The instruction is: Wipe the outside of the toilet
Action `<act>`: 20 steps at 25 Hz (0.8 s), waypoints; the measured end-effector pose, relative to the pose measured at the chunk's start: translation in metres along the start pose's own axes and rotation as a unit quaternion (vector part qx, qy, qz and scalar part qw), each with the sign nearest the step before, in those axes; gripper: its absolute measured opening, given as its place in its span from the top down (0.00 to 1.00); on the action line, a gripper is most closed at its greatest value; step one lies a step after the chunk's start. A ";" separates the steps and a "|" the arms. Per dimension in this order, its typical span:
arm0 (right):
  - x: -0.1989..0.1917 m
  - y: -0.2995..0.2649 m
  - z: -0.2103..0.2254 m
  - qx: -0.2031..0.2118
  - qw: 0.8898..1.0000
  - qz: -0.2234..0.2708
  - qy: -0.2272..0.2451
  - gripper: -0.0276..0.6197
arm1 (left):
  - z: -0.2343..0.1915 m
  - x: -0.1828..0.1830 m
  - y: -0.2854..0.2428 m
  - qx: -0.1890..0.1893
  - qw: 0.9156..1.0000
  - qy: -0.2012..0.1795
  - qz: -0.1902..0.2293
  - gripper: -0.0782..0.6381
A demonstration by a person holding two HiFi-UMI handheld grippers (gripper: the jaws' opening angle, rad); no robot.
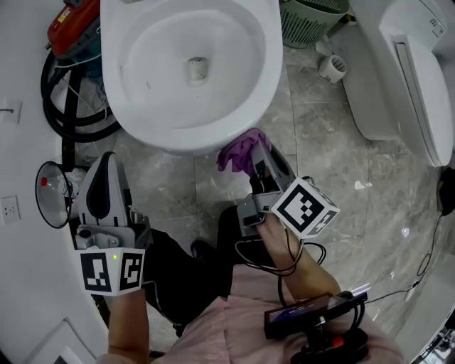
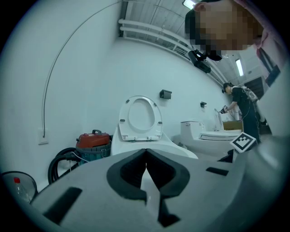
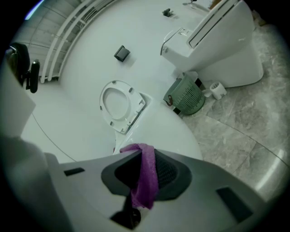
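At the far left of the head view a red vacuum (image 1: 71, 25) stood against the wall with its black hose (image 1: 60, 106) looped on the floor (image 1: 341, 178) below it. Just right of the hose, the left gripper (image 1: 106, 167) hung over the floor, beside the toilet (image 1: 192, 71) but clear of it, with its jaws pointing away from the person. In the left gripper view those jaws were drawn together until their dark tips met, and nothing was caught between them. That view looked across at the toilet's raised seat (image 2: 139, 118). The toilet filled the upper middle of the head view, with its open white bowl seen from above and its front rim nearest the person. At that front rim, a little right of centre, the purple cloth (image 1: 238, 153) was bunched at the nose of the right gripper (image 1: 259, 153), either pressed to the outer curve of the bowl or just short of it; the pictures did not settle which. The right gripper view showed its jaws clamped on the cloth, a strip hanging down between the dark pads (image 3: 170, 172). Further right a green basket (image 1: 309, 21) sat on the floor, and a second toilet (image 1: 405, 78) stood at the right edge.
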State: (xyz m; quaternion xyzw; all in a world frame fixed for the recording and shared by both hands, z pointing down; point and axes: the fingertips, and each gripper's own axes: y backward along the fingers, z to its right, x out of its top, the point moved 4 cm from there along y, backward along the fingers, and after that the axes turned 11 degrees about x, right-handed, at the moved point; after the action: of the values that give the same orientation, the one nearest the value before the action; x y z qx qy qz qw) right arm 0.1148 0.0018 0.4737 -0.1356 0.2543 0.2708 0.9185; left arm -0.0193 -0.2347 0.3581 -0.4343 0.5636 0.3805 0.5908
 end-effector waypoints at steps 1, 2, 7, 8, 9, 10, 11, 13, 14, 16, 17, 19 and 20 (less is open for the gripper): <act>0.005 0.000 0.003 -0.004 1.000 0.006 0.004 0.86 | 0.000 0.000 -0.001 0.000 1.000 0.000 0.000 0.88; 0.010 -0.001 0.007 -0.009 1.000 0.011 0.008 0.86 | 0.001 -0.001 -0.001 -0.001 1.000 0.000 -0.001 0.88; 0.035 -0.011 0.034 -0.033 0.998 0.025 0.038 0.86 | 0.002 -0.004 0.000 -0.003 1.000 0.002 -0.003 0.88; 0.041 -0.013 0.040 -0.039 0.998 0.029 0.044 0.86 | 0.002 -0.004 0.000 -0.003 1.000 0.002 -0.003 0.88; 0.048 -0.016 0.045 -0.045 0.997 0.034 0.050 0.86 | 0.002 -0.004 0.000 -0.004 1.000 0.002 -0.002 0.88; 0.054 -0.019 0.049 -0.050 0.996 0.039 0.055 0.86 | 0.001 -0.004 0.001 -0.003 1.000 0.002 -0.002 0.88; 0.061 -0.023 0.053 -0.055 0.996 0.045 0.059 0.86 | 0.001 -0.004 0.001 -0.003 1.000 0.002 -0.002 0.88; 0.074 -0.029 0.058 -0.062 0.994 0.057 0.068 0.86 | 0.000 -0.003 0.003 -0.002 1.000 0.001 -0.002 0.88; 0.080 -0.031 0.060 -0.065 0.993 0.064 0.073 0.86 | -0.001 -0.003 0.004 -0.001 1.000 0.001 -0.002 0.88; 0.095 -0.034 0.064 -0.070 0.990 0.085 0.085 0.86 | -0.003 -0.002 0.006 0.002 1.000 0.000 -0.002 0.88; 0.103 -0.034 0.063 -0.071 0.988 0.099 0.092 0.86 | -0.004 -0.001 0.006 0.004 1.000 0.000 -0.001 0.88; 0.121 -0.031 0.058 -0.064 0.984 0.129 0.104 0.86 | -0.007 0.002 0.008 0.007 1.000 -0.001 0.002 0.88; 0.129 -0.028 0.053 -0.058 0.982 0.142 0.109 0.86 | -0.008 0.002 0.008 0.008 1.000 -0.001 0.004 0.88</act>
State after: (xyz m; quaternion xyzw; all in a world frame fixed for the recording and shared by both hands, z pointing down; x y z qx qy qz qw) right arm 0.2451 0.0553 0.4512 -0.1804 0.3534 0.3964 0.8279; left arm -0.0297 -0.2399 0.3552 -0.4270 0.5679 0.3782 0.5933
